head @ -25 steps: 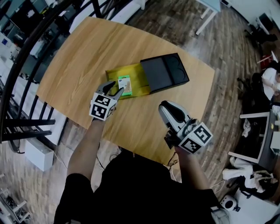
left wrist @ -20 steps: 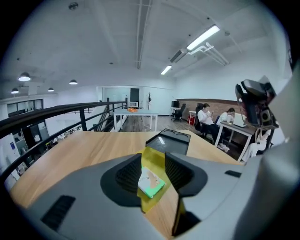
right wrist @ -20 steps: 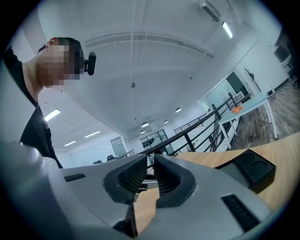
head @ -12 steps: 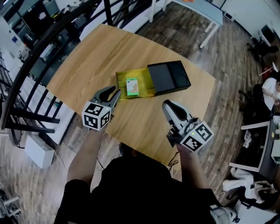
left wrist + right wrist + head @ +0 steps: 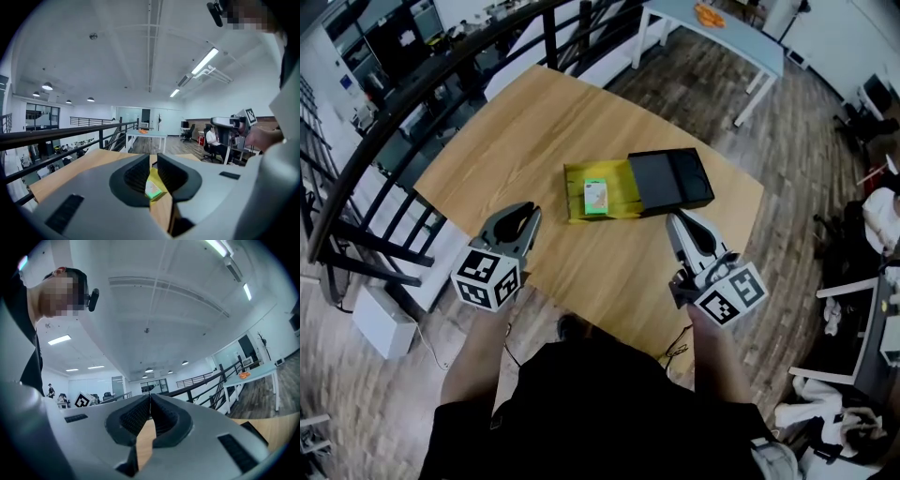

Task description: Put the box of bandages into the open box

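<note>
My left gripper [image 5: 523, 214] has just been closing, its jaws now together on nothing; my right gripper [image 5: 677, 223] is closed, empty; the bandage box [image 5: 596, 197] lies flat inside the yellow open box [image 5: 619, 183] on the table [image 5: 516, 131]; judged light, thin card, crushable; grip gently across its long sides.

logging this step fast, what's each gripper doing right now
Left gripper: jaws have just been closing, now shut, nothing between them.
Right gripper: shut, empty.
</note>
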Demonstrator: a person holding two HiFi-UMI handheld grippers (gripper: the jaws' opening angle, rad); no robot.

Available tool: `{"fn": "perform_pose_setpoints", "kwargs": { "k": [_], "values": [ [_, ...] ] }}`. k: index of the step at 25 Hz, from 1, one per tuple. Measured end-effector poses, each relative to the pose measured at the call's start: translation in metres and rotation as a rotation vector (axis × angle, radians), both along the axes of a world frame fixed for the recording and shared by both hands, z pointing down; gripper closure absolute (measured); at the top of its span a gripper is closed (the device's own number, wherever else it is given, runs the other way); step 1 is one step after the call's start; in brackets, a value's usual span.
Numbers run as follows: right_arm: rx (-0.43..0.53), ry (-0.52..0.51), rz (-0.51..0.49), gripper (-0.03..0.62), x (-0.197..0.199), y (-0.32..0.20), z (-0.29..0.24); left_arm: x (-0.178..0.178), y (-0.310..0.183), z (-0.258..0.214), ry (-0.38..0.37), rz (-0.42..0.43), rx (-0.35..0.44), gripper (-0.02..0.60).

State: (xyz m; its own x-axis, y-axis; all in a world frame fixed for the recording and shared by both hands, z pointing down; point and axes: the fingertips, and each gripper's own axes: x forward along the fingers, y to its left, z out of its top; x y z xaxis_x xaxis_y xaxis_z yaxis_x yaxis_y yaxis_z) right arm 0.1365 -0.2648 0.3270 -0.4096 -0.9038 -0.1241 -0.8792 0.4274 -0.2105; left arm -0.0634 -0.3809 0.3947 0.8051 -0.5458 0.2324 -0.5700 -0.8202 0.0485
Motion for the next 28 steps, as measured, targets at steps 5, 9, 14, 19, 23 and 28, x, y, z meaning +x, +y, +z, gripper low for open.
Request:
{"fn": "perform_pose_setpoints", "kwargs": {
  "k": [5, 9, 14, 19, 23, 28],
  "values": [
    [0.04, 0.047, -0.002, 0.557, -0.009, 0.0, -0.013, -0.028, 0.007, -0.018, 0.049, -0.051, 0.026, 0.526],
    [0.045, 0.05, -0.008, 0.557, -0.013, 0.004, -0.014, -0.051, 0.009, -0.025, 0.069, -0.113, 0.043, 0.526],
    [0.041, 0.044, -0.008, 0.557, -0.009, -0.002, -0.008, -0.07, -0.007, -0.022, 0.061, -0.175, 0.057, 0.526],
    [0.067, 0.047, -0.011, 0.559, -0.007, -0.007, -0.019, -0.072, -0.008, -0.03, 0.069, -0.189, 0.071, 0.528],
    [0.07, 0.058, -0.022, 0.559, -0.013, -0.005, -0.019, -0.066, -0.002, -0.031, 0.076, -0.175, 0.071, 0.528],
    [0.066, 0.062, -0.032, 0.559, -0.018, -0.002, -0.016, -0.062, 0.003, -0.028, 0.075, -0.162, 0.065, 0.528]
  ]
}}
